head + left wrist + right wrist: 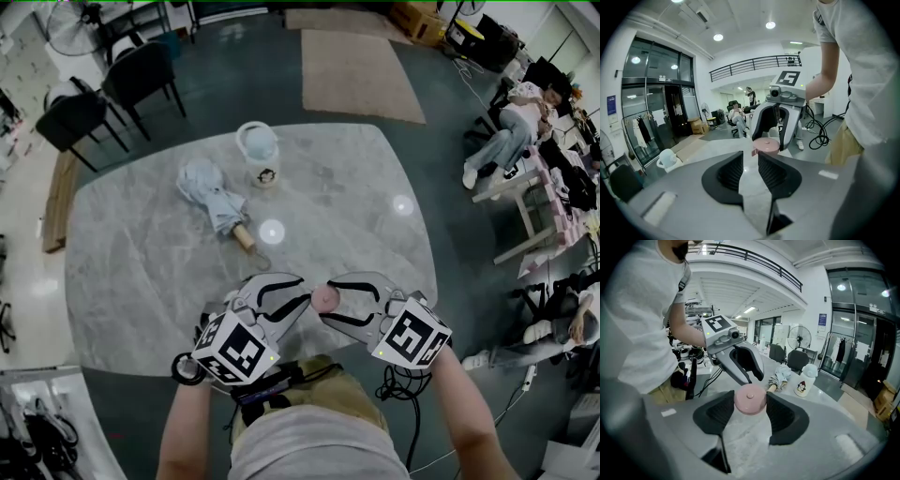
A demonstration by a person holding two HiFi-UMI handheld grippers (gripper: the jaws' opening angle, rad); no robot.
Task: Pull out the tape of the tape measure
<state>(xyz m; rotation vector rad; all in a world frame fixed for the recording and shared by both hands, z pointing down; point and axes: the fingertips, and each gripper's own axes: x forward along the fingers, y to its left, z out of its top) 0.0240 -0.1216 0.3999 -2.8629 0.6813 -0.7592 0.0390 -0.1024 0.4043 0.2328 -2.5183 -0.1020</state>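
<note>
From the head view we see both grippers meeting just above the near edge of the marble table (356,216), well apart from the folded umbrella (214,202) and the white penguin cup (259,155) further back. The pink tape measure (323,297) sits between them, off the tabletop. We judge it is held up there so the tape can run out freely between the two hands. The right gripper (334,300) has the case, and the left gripper (307,291) comes nose to nose with it.

In the left gripper view the left gripper (750,155) has its jaws drawn fairly narrow, but a gap remains and the table shows through it. The small tab (754,151) at the edge of the tape measure (765,144) lies right at the jaw tips. We see no pad pressing on it, so we take this gripper as not yet gripping, only lined up on the tab it must pull.

In the right gripper view the right gripper (750,398) stands wide, both pads against the round sides of the tape measure (751,403), clamping it flat face up. That steady hold looks meant to anchor the case while the other hand draws the tape
</note>
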